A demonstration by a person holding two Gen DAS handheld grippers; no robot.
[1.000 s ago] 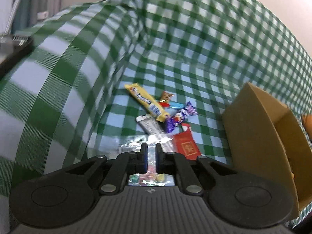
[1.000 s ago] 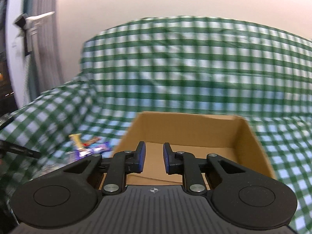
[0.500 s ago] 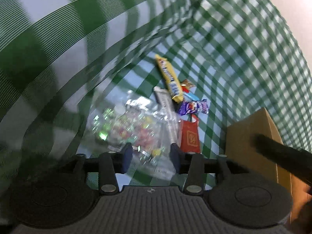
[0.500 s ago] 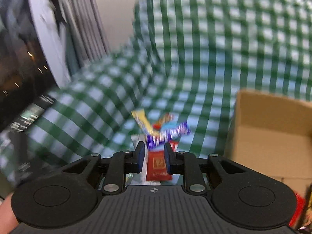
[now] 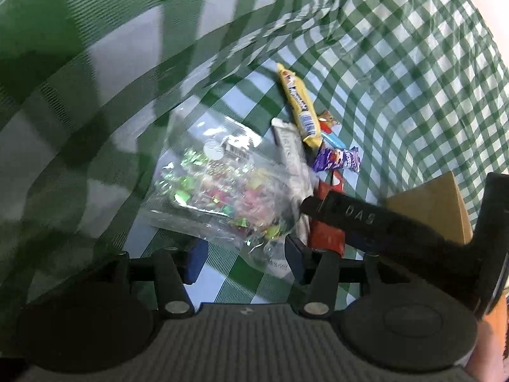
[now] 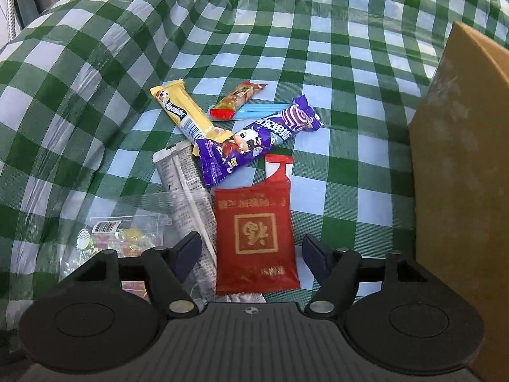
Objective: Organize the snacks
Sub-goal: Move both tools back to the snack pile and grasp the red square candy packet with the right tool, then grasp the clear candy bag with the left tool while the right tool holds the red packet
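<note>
Now | right gripper [image 6: 251,250] wide open | straddling red packet [image 6: 256,234]

In the left wrist view, the right gripper [image 5: 366,219] crosses in front of the red sachet [image 5: 327,235] and the cardboard box [image 5: 435,203], hiding most of each. The checked cloth [image 5: 79,79] at the upper left is blurred. In the right wrist view, the box [image 6: 461,159] is cut off by the right edge, and the clear candy bag [image 6: 108,238] runs under the gripper body, its contents probably wrapped sweets.
</note>
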